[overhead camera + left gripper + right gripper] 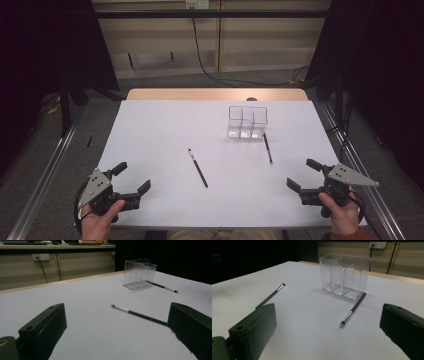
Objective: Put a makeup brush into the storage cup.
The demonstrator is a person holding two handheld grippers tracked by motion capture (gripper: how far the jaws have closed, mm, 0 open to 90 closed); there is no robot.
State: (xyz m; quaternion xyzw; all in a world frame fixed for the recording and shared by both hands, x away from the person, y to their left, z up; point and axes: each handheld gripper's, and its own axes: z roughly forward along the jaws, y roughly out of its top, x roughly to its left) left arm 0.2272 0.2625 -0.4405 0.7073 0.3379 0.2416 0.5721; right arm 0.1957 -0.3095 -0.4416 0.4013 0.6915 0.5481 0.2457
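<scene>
White tabletop w/ a wooden far edge carries a clear plastic organiser box w/ upright dividers, standing upright toward the far right. Two thin black makeup brushes w/ silver ferrules lie flat on the sheet: the centre brush sits diagonally near the middle, bristle end toward the far side, well apart from the box; the right brush lies just in front of the box's right corner, far end touching or nearly touching its base, can't tell which. Left gripper is at the near left corner, held in a hand, jaws spread wide, nothing btwn them. Right gripper is at the near right edge, in the other hand, jaws likewise apart & empty. Both grippers are off the brushes; the centre brush lies roughly btwn the two, the right brush nearer the right gripper.
</scene>
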